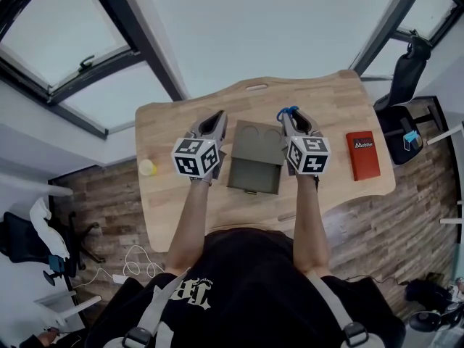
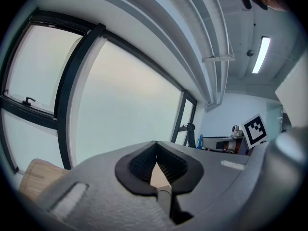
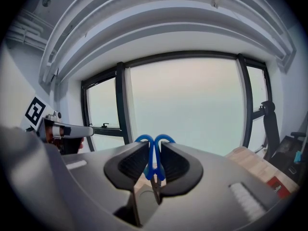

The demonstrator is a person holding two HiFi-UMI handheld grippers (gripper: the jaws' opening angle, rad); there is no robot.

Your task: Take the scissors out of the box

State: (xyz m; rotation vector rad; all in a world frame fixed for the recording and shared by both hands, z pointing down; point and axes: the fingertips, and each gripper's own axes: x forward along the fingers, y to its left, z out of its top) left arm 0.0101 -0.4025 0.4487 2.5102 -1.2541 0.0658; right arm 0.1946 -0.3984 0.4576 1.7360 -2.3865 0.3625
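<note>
right claw [image 3: 154, 147] grips scissors [image 3: 153, 160] over wooden table [image 1: 326, 100]

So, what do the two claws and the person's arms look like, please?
The left claw and right claw are grey moulded plastic, with black ribbed pads inside. Each carries a white cube with black square markers. The forearms are bare; the person wears a black shirt with white print and grey shoulder straps. No cables show.

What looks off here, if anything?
Nothing spilled or damaged. The box sits open on the table. Only quirk: the right gripper pinches the scissors by their blue handles, loops poking past the jaw tips, blades pointing back toward its body.
</note>
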